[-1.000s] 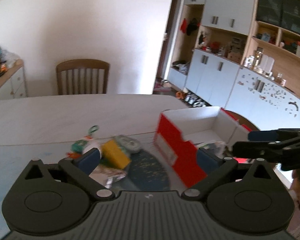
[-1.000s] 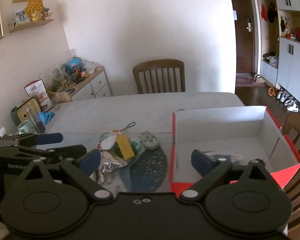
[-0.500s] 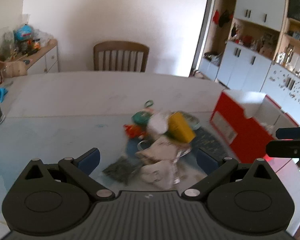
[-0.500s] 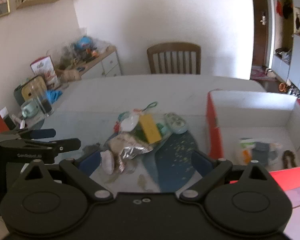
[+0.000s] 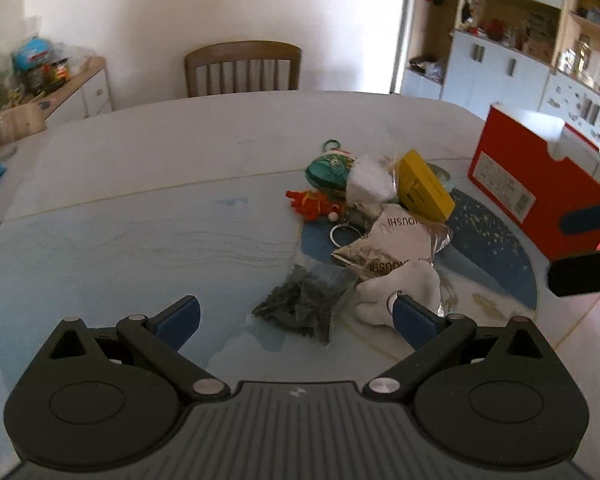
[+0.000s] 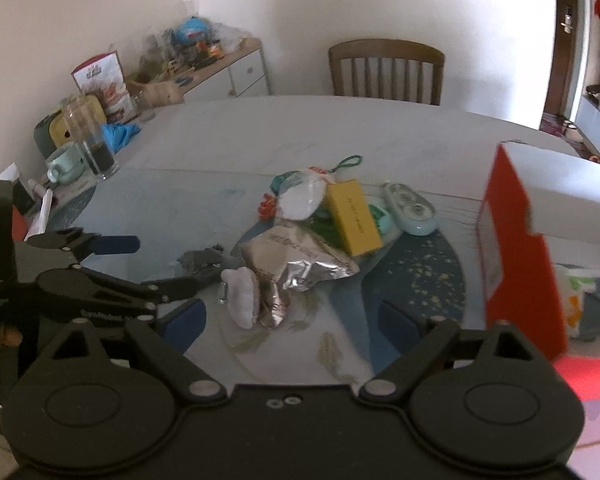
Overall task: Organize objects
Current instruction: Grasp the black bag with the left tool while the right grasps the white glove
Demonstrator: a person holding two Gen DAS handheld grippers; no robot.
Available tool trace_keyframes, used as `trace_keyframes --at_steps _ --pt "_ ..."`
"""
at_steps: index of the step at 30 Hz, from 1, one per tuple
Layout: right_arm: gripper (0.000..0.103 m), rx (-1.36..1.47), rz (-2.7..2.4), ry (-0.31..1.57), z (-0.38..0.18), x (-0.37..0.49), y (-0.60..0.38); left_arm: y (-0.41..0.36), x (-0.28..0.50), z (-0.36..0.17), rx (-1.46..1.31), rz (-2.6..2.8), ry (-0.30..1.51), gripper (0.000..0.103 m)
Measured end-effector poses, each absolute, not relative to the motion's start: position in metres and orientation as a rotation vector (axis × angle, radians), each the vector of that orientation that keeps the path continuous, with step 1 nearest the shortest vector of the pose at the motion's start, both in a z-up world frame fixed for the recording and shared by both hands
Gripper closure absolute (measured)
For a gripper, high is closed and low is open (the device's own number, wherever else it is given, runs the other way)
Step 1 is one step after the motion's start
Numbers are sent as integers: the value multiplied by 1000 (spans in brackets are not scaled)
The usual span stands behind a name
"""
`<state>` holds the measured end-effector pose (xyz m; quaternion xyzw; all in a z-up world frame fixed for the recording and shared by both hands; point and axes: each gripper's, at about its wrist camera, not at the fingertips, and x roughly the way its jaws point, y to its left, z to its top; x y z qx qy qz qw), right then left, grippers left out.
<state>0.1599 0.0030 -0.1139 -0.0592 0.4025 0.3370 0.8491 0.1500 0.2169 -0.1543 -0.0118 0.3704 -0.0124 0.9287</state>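
Pile of small objects (image 5: 376, 220) on the table (image 5: 160, 168), just left of the red box (image 6: 516, 256): yellow carton (image 6: 354, 218) on top, silver foil pouch (image 6: 300, 264) and white stuffed piece (image 6: 242, 296) toward the near edge, dark bag (image 5: 304, 304) beside them, pale green oval case (image 6: 410, 208) between pile and box (a few items already lie inside the box). Left gripper (image 5: 296, 318) hangs over the pile's near side, fingers wide, nothing clamped. Right gripper (image 6: 292, 316), fingers wide though just narrowing slightly, nothing between them; wooden chair (image 6: 386, 72) beyond the table.
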Motion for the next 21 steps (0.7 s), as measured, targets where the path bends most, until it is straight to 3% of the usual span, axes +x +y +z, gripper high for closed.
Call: trace_keyframes --at_steps 14,21 --pt "28 -136 761 945 -134 180 51 224 165 -173 24 -63 789 0" --pt "50 -131 768 978 -138 185 63 227 169 -176 19 -70 792 1"
